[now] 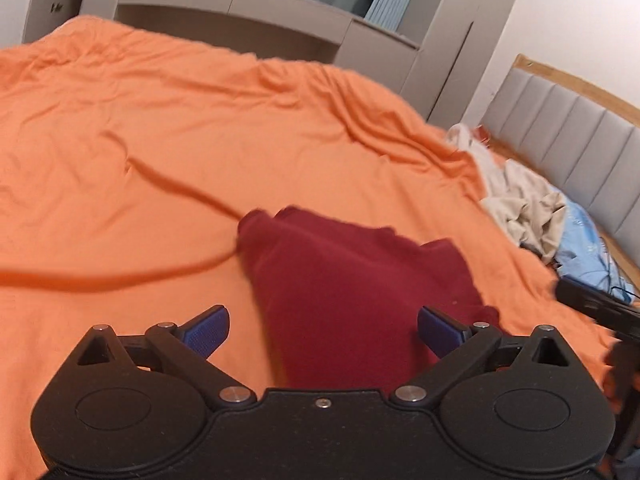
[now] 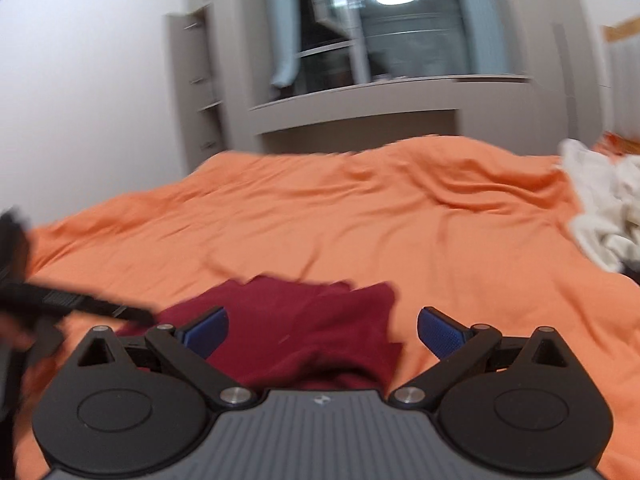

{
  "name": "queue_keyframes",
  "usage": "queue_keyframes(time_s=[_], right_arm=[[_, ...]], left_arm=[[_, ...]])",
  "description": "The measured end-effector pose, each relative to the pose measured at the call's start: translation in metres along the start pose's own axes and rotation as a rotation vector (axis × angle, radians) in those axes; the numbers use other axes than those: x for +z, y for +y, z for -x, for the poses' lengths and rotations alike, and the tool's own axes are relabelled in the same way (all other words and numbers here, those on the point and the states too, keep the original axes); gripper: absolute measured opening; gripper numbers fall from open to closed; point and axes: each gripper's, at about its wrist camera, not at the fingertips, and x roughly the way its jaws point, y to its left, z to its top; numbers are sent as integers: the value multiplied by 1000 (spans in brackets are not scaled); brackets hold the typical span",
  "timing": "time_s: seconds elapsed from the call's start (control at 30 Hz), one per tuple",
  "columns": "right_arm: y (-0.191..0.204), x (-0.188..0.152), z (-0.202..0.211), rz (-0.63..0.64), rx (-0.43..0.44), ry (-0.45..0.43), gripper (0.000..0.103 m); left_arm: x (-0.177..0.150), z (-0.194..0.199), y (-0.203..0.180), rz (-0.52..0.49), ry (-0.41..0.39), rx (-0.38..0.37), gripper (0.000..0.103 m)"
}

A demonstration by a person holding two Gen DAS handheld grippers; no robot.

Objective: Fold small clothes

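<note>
While the dark red garment (image 1: 352,280) lies crumpled at lower centre on the orange bed (image 1: 160,140), left tool (image 1: 323,330) and right tool (image 2: 323,330) gape wide, gripping nothing.

Orange bedspread (image 1: 200,140) open leftward; clothes pile (image 1: 528,200) blocks right, seemingly.

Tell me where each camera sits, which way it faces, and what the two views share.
Left wrist: on the open left gripper, facing across the orange bed over the red garment; right gripper at the right edge.
Right wrist: on the open right gripper, facing the window; left gripper at the left edge.
Shared: bed, garment, beige clothes pile.
</note>
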Motion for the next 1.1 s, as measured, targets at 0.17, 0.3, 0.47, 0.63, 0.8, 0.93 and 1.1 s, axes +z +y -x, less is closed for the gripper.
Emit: queue_keyframes(time_s=[0.17,0.3,0.47,0.63,0.8,0.93,1.1], right_arm=[[37,-22,-14,199,23,133,103],[58,-34,-34,254,-84,171,103],[73,-41,-42,270,-123,145,103],[77,-45,-53,297,-248,160,103],[63,-38,-52,316,-354,166,103],[38,-34,-44,293,-457,178,103],[-5,-23,-22,100,-433,114,103]], left_arm=[[-2,-5,7,25,15,-5,102],[-8,-2,10,36,15,-10,102],[-10,-3,11,34,23,-10,102],[-10,-2,10,26,23,-6,102],[-11,-4,9,16,31,-3,102],[-11,-5,7,11,37,-1,102],[-13,-6,8,5,57,9,102]])
